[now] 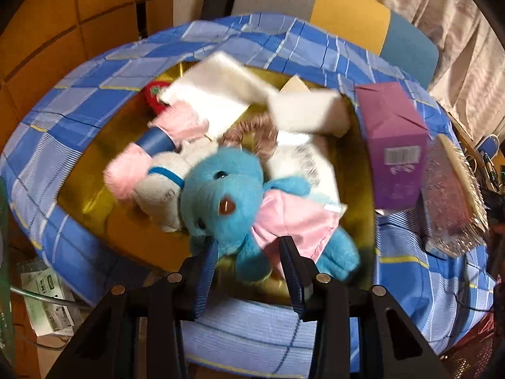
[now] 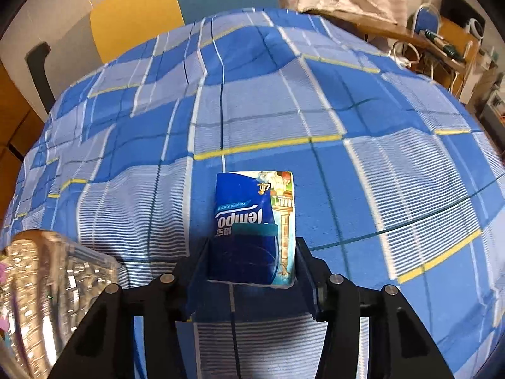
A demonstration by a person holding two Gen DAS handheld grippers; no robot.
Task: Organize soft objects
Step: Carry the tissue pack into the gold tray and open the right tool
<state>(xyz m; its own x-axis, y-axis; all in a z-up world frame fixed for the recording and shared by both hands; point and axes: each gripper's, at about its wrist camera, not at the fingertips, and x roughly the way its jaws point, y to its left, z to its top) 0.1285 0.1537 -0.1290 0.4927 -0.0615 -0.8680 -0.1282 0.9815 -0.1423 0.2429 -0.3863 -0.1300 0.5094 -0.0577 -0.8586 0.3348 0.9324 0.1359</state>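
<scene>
In the left wrist view a blue plush bear point(image 1: 224, 202) with a pink bow lies in a yellow-lined box point(image 1: 94, 202), on top of a white-and-pink plush point(image 1: 157, 177), white cloths point(image 1: 217, 94) and a red toy point(image 1: 153, 94). My left gripper point(image 1: 249, 246) is open, its fingers either side of the bear's lower body. In the right wrist view my right gripper point(image 2: 252, 252) is shut on a blue Tempo tissue pack point(image 2: 254, 224), held over the checked blue cloth point(image 2: 315, 101).
A purple carton point(image 1: 394, 145) and a bubble-wrapped wooden brush point(image 1: 454, 192) stand right of the box; the bubble wrap also shows in the right wrist view point(image 2: 47, 290). Chairs, a curtain and a cluttered desk point(image 2: 442, 44) lie beyond the table. Papers point(image 1: 47, 297) lie on the floor at left.
</scene>
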